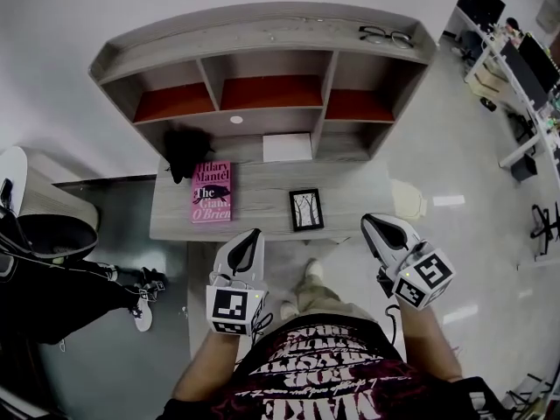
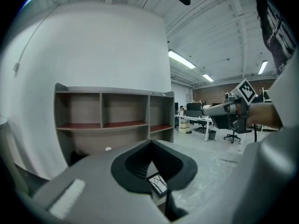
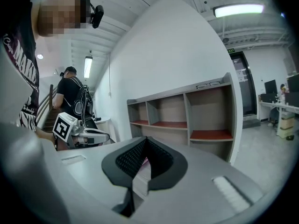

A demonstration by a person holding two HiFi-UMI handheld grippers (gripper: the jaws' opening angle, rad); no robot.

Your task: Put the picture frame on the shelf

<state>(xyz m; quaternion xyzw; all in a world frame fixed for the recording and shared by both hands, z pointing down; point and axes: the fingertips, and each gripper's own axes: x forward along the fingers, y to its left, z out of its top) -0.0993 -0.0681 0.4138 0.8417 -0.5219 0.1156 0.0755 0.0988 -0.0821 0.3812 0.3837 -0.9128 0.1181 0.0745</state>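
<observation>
On the desk: picture frame lies flat, untouched.
Tongs: left tongs, right tongs both pressed together, empty.
Advice: spread one, pinch frame's edge squarely.

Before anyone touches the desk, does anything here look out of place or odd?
Nothing looks spilled or broken. The picture frame lies flat, face up, on the desk instead of standing on the shelf. A pair of glasses sits on the shelf's top board, toward the head view's right.
</observation>
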